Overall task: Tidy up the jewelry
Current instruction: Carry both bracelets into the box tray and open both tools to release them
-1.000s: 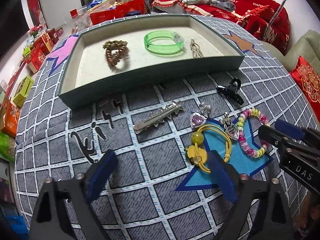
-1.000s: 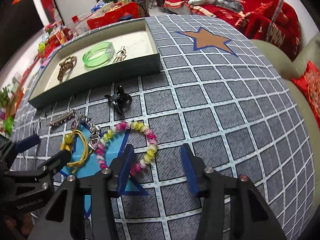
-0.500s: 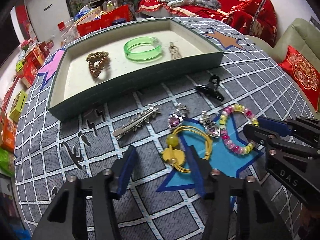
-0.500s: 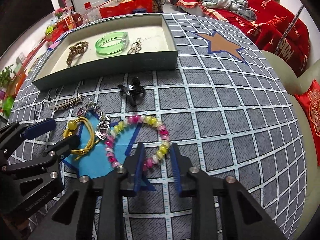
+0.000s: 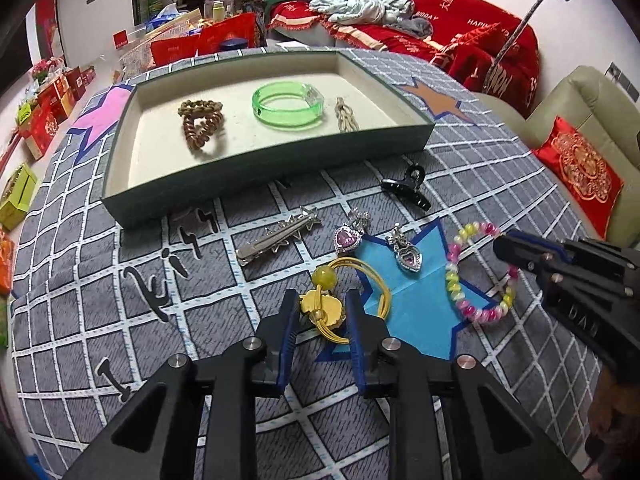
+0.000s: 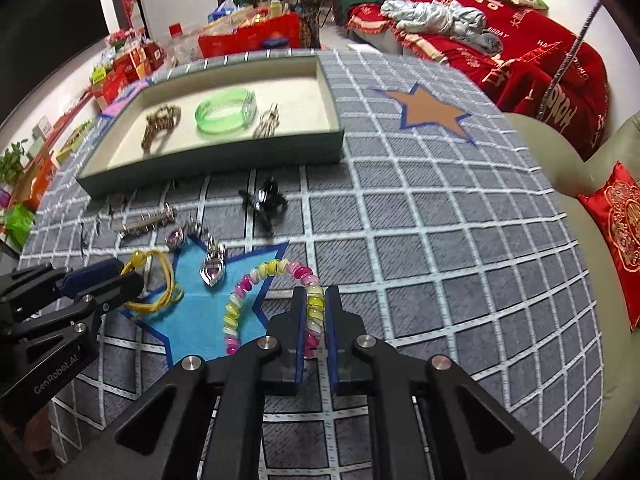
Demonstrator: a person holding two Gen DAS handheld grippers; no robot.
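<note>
In a cluttered living room, a red-draped sofa (image 5: pixel 460 36) stands behind a tabletop (image 6: pixel 440 240) under a grey grid cloth with stars. A green tray (image 5: pixel 260 184) holds a green bangle (image 5: pixel 288 106). Nearer, the right gripper (image 6: pixel 316 320), its fingers just closed, pinches the beaded bracelet (image 6: pixel 272 270). The left gripper (image 5: pixel 322 312), its fingers closing, flanks the yellow hair tie (image 5: pixel 348 296); contact is unclear.

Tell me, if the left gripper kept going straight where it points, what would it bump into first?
The left gripper already has the yellow hair tie between its closing jaws, so that comes first. Past it lies the grey checked cloth, probably; depth is hard to judge.
</note>
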